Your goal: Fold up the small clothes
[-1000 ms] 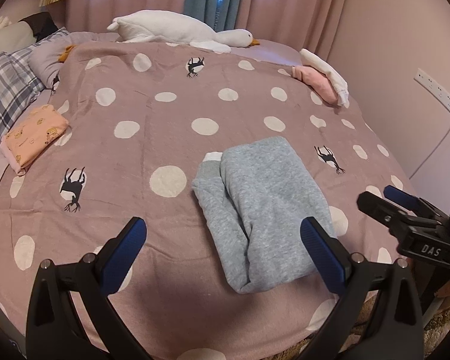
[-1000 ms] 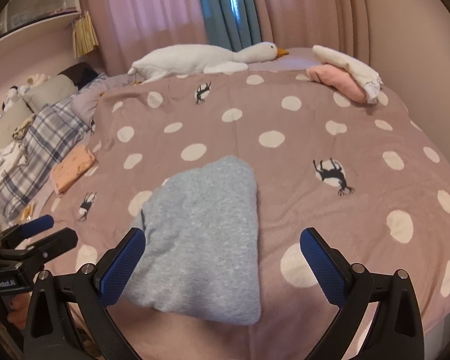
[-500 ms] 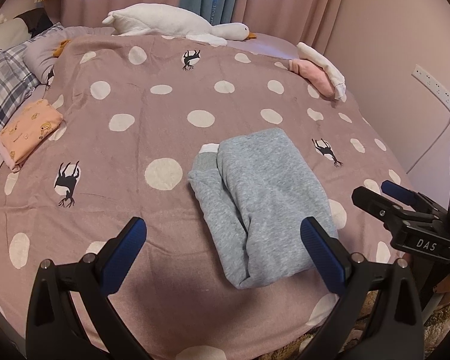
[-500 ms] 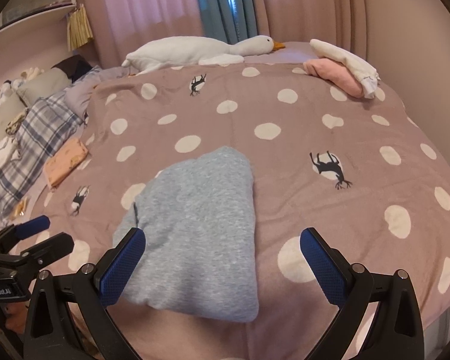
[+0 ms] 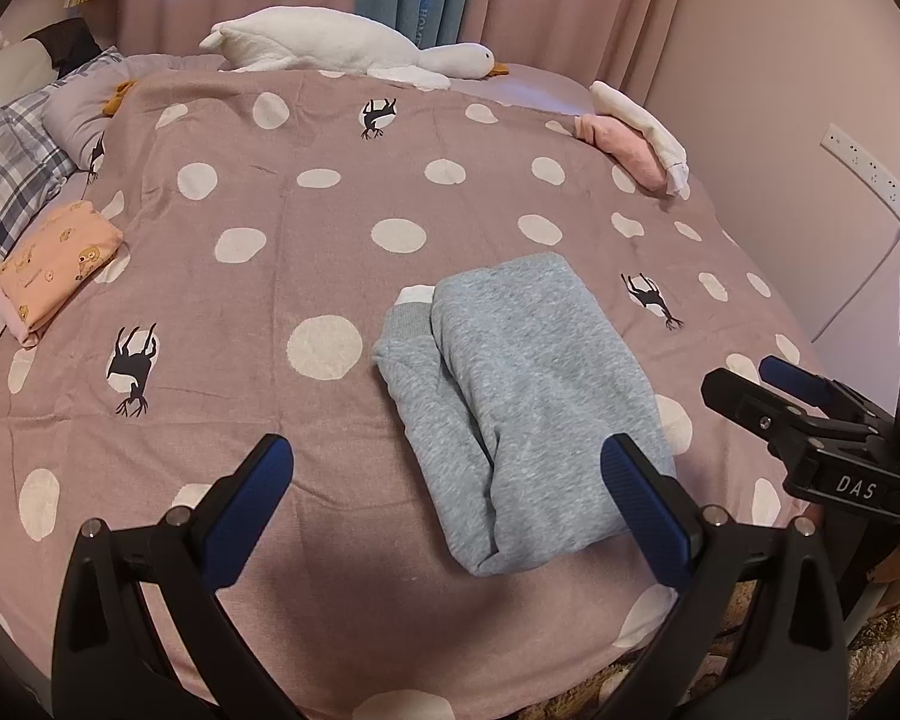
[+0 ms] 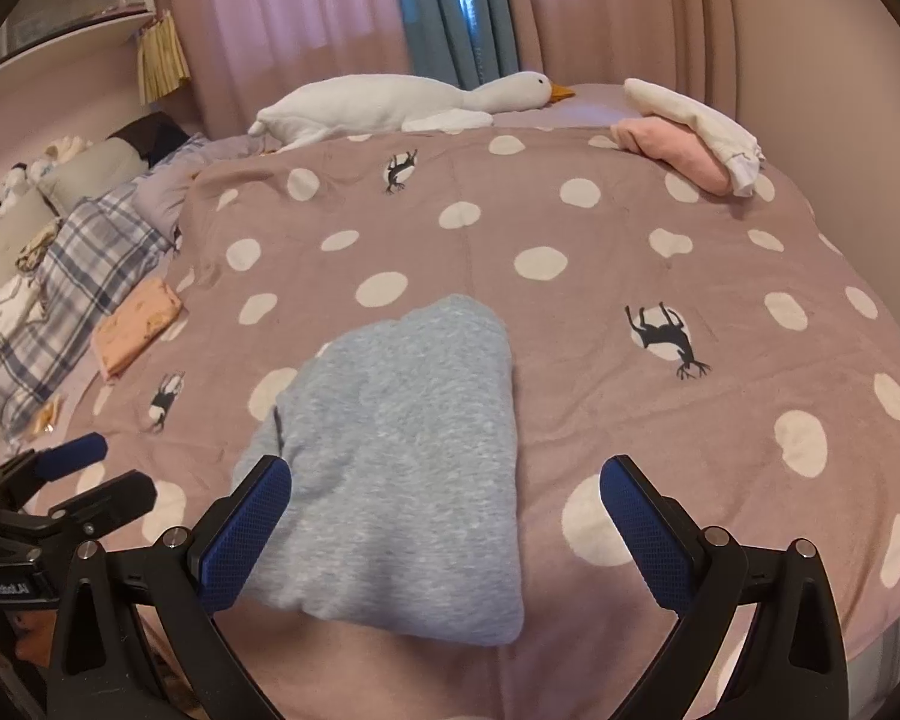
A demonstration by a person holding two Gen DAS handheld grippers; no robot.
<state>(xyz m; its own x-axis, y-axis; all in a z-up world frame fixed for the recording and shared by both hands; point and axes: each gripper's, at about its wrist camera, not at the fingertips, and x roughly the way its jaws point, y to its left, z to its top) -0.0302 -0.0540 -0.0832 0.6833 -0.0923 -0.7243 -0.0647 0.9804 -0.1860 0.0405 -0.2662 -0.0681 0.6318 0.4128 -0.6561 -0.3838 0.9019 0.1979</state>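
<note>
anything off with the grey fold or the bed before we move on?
Minor only. The grey garment is folded, but its layers don't line up: a ribbed cuff pokes out at the far left edge. Orange folded piece and pink-and-white pile look tidy. Both grippers are open and empty.

left tool [image 5: 444, 501] spread wide, empty; right tool [image 6: 444, 513] likewise.

Looked like a bedroom at home: big bed [image 5: 330, 276] with a spotty blanket, toy goose [image 5: 342, 48] by the far edge, pink curtains [image 6: 282, 6] behind.
</note>
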